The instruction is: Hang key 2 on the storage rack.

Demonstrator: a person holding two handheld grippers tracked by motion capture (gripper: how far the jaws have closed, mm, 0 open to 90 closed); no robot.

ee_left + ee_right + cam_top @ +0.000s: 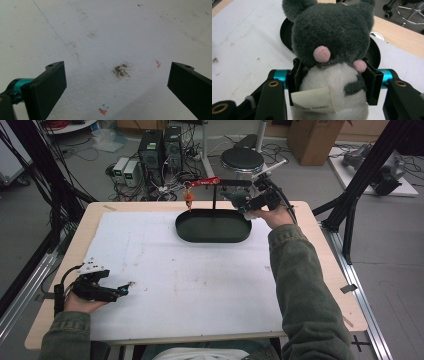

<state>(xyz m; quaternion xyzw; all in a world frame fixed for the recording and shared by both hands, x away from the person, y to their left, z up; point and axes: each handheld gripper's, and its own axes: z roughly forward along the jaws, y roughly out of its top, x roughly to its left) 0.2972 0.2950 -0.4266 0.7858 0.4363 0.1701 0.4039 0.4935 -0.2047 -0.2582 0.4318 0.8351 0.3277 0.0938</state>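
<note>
Plush toy: grey and white stuffed animal [332, 45] with a pink nose and pink paws, held in the air above the far right end of the black tray; in the high view it shows as a small grey shape [239, 197] at the gripper tips.
Toy tag: cream label [314, 101] on the white belly, printed upside down, reading in part "SANRIO".
Right gripper: [332, 81] jaws closed against both flanks of the toy's body, one pad on each side, squeezing the plush; in the high view it sits at the far side of the table [257, 200], held by the person's right hand [277, 215].
Black tray: oval, shallow, dark [212, 227], lying on the white sheet at the far middle of the table; its rim shows behind the toy [284, 32].
Stand: black upright post with a red arm [202, 182] rising behind the tray; a small orange item hangs from the red arm's left end.
Left gripper: [117, 291] jaws spread wide, holding nothing, low over the near left part of the sheet; between them [116, 85] lies bare surface.
White sheet: [165, 280] covers most of the wooden tabletop; marked with a grey smudge [121, 70] and small orange and blue pen ticks.
Sleeve: green, on the right forearm [300, 285], reaching across the right side of the table.
</note>
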